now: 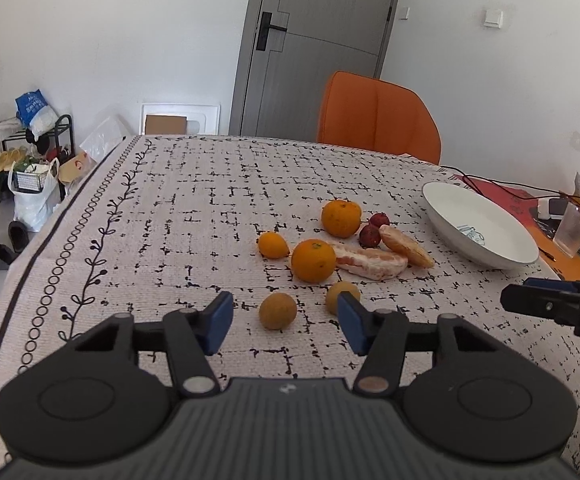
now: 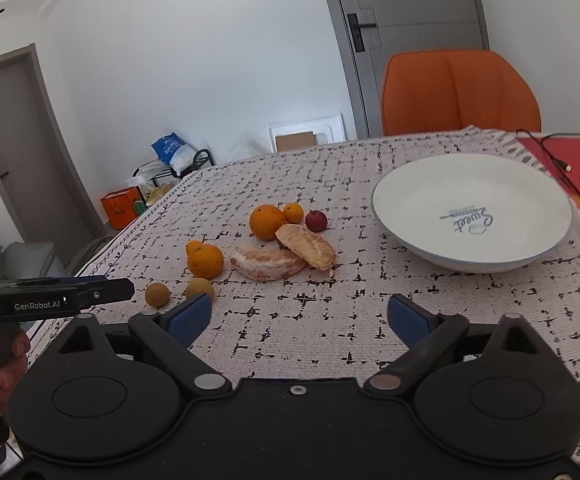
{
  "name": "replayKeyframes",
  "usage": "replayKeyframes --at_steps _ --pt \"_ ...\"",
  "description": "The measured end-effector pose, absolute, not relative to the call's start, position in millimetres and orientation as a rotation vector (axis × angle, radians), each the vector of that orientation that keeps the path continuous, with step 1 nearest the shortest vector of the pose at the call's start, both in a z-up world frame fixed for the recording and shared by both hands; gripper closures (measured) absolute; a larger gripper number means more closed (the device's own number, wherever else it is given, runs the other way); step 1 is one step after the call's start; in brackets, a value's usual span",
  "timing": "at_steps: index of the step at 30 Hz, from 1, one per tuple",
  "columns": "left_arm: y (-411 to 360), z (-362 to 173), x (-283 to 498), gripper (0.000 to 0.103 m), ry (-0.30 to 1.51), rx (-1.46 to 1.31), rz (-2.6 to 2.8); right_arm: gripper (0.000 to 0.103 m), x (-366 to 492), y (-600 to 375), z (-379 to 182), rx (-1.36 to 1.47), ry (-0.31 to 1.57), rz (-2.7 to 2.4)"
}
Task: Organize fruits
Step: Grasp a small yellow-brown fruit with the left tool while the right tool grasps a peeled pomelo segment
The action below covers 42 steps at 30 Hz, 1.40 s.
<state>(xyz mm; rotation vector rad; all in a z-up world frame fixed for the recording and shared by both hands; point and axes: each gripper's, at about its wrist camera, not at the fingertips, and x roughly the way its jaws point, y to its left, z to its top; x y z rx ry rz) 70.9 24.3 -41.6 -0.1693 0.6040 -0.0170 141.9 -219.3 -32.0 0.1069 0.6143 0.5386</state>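
Approaching for a first pick: left tool (image 1: 283, 322) apart, nothing clamped, small brown fruit (image 1: 277, 311) just ahead between the tips; right tool (image 2: 298, 320) apart, empty. Next, closing gently on that round fruit. Farther back, peeled pomelo wedge (image 2: 267, 261) lying flat, long axis crosswise; white bowl (image 2: 472, 256) beyond, empty.

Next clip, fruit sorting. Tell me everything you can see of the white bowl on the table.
The white bowl is a wide, shallow, glossy dish, ceramic by the look, with a thin blue-grey line at its rim. Inside, at the bottom, is blue print reading "Sweet" above a small drawing. It is empty and sits upright on the patterned tablecloth, to the right of the scattered fruit and apart from it. Nothing but the cloth touches it; neither gripper is near it.
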Motion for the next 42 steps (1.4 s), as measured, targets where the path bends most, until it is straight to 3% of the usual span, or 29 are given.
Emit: replayKeyframes --at_steps 15,24,42 --pt "25.0 -68.7 98.8 0.079 0.671 -0.168 -0.009 0.020 169.9 -208.6 -45.4 0.108 0.644 0.544" --pt "32.3 -67.1 108.2 0.079 0.640 -0.185 -0.007 0.020 188.0 -201.6 -48.3 0.115 0.662 0.547" --pt "40.2 -65.2 133.5 0.079 0.616 -0.212 -0.024 0.030 229.1 -179.5 -56.5 0.157 0.683 0.548"
